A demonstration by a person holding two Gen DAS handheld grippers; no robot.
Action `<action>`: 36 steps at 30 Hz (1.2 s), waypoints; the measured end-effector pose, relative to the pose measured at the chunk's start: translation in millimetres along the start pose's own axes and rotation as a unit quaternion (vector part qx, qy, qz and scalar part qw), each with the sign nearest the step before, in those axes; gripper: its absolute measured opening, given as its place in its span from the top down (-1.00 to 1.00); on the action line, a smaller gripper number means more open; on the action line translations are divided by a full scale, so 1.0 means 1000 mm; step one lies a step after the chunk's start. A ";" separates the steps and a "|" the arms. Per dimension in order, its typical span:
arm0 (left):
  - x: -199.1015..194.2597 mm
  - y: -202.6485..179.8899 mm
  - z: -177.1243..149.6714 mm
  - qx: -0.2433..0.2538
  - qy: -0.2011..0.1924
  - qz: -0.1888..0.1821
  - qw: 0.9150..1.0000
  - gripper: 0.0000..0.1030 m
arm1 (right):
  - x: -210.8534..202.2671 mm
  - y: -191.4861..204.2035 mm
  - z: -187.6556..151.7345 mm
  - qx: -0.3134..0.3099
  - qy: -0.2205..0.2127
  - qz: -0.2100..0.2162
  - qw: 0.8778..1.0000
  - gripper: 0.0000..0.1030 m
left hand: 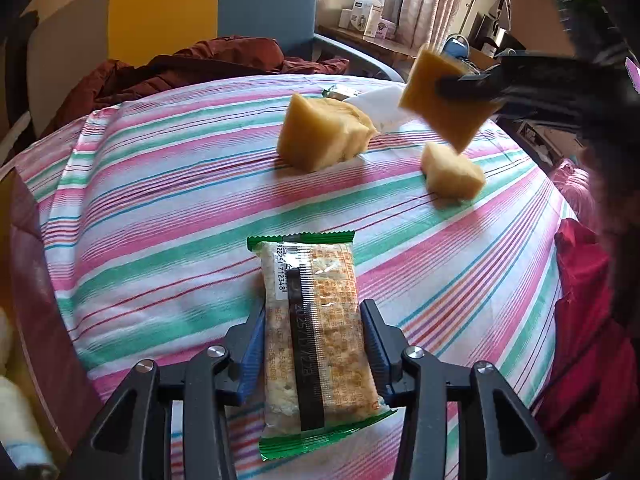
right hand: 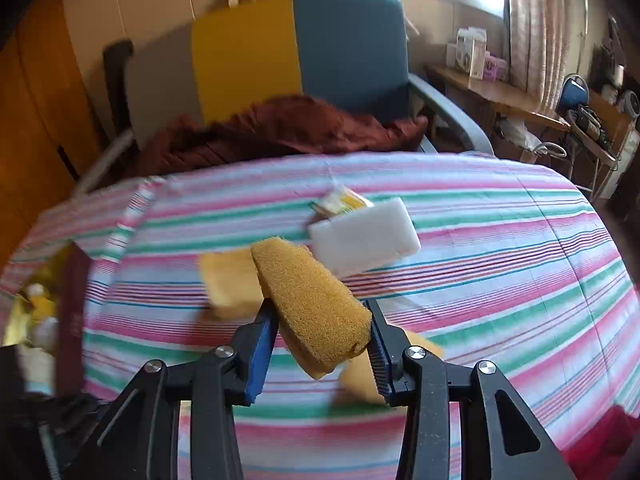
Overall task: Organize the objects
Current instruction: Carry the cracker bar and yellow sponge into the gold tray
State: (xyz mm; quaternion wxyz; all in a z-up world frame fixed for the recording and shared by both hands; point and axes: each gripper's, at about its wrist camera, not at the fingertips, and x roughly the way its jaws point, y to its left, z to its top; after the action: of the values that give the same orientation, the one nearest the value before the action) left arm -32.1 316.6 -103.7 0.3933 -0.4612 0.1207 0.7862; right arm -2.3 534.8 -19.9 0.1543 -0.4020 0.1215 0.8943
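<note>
My left gripper (left hand: 314,332) is shut on a green-edged cracker packet (left hand: 312,320), which lies lengthwise between its blue pads on the striped cloth (left hand: 160,220). My right gripper (right hand: 320,320) is shut on a yellow sponge (right hand: 312,300) and holds it tilted above the cloth. In the left wrist view this sponge (left hand: 436,112) hangs at the upper right in the right gripper (left hand: 460,84). Two more yellow sponge pieces (left hand: 324,136) (left hand: 452,174) lie on the cloth. A white sponge (right hand: 364,236) lies behind them, touching a small yellow packet (right hand: 340,200).
A chair with a yellow and blue back (right hand: 296,52) stands behind the table, with a dark red cloth (right hand: 280,132) draped on it. A red garment (left hand: 588,320) lies at the right edge. A dark box wall (left hand: 36,280) stands at the left edge. A wooden desk (right hand: 492,92) holds boxes by the window.
</note>
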 end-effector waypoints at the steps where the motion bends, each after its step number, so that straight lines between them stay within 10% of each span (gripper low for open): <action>1: -0.002 0.000 -0.001 -0.002 0.001 0.000 1.000 0.12 | -0.009 0.002 -0.001 0.002 -0.007 0.008 1.000 0.16; 19: -0.133 0.069 -0.027 -0.096 -0.098 0.026 0.990 0.12 | -0.052 0.110 -0.036 -0.033 -0.011 0.141 0.989 0.15; 36: -0.226 0.204 -0.097 -0.270 -0.168 0.080 0.945 0.12 | -0.043 0.256 -0.075 -0.148 0.048 0.231 0.961 0.14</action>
State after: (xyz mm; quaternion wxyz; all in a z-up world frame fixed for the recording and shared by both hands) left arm -60.3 13.5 -6.4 0.2040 -0.3998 -0.1274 0.8845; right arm -19.5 265.0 -11.7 -0.1232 -0.4236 0.0846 0.8934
